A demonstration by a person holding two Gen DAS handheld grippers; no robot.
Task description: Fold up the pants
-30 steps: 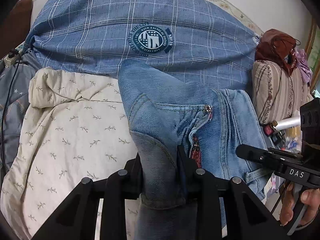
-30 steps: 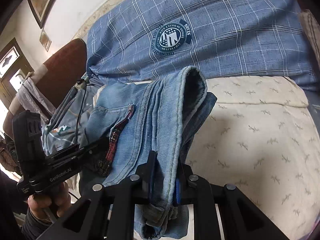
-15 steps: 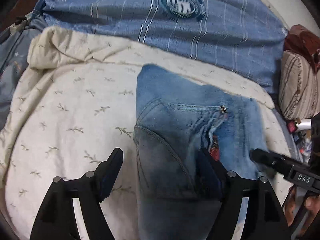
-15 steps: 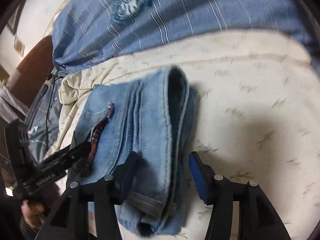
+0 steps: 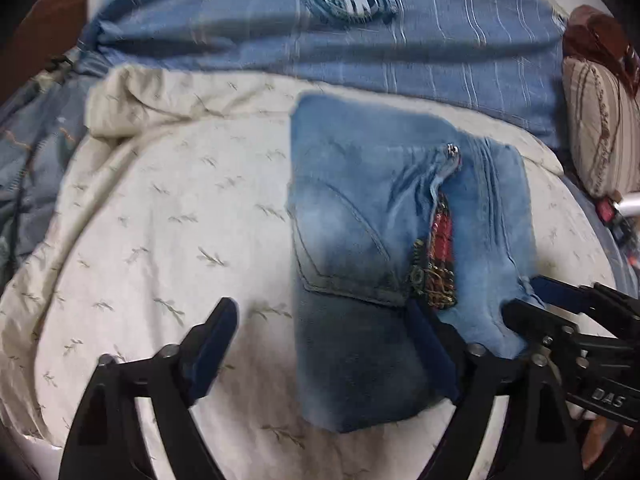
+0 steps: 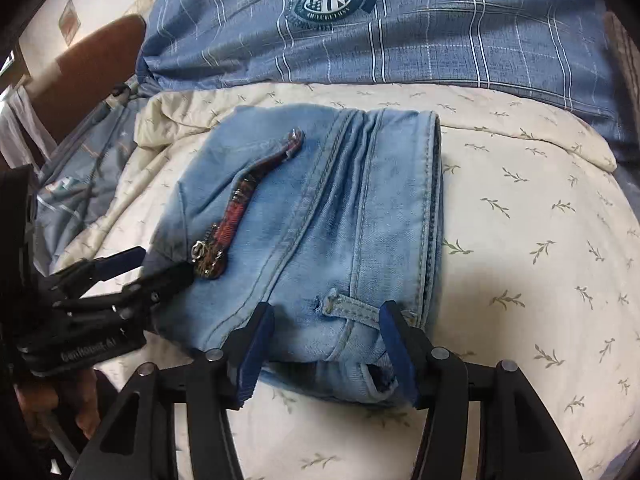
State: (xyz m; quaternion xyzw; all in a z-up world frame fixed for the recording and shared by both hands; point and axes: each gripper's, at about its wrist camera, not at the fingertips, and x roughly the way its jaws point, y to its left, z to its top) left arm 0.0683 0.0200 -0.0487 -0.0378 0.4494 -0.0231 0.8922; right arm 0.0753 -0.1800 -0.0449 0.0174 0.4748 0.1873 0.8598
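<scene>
Cream bedding point(image 6: 520, 240) with a small leaf print covers the surface under both my cameras, soft and rumpled, with a blue plaid pillow point(image 6: 400, 40) bearing a round crest along the far edge. On it lie the jeans point(image 6: 320, 220), folded into a compact, roughly rectangular bundle of faded, washed denim, thick at the rolled fold on its right side, with heavy double-stitched seams and a red-lined zip point(image 6: 240, 208) gaping on top. My left gripper point(image 5: 320, 340) has just been opening and its jaws now stand wide, one finger out on the bedding to the left, the other resting against the near corner of the denim; the cloth lies between them but is not pinched. My right gripper point(image 6: 324, 344) has also just been opening, and its blue pads straddle the near right end of the bundle at the belt loop point(image 6: 352, 308), loose rather than clamped as far as I can judge. From the right camera I see a hand point(image 6: 60, 400) on the other handle at lower left. My worry is the withdrawal: a pad could snag the belt loop or the open waistband at the near edge and drag the top layer, undoing the fold. Springy, stiff denim on a soft, uneven quilt may also let the thick side slump or creep open once unsupported.
</scene>
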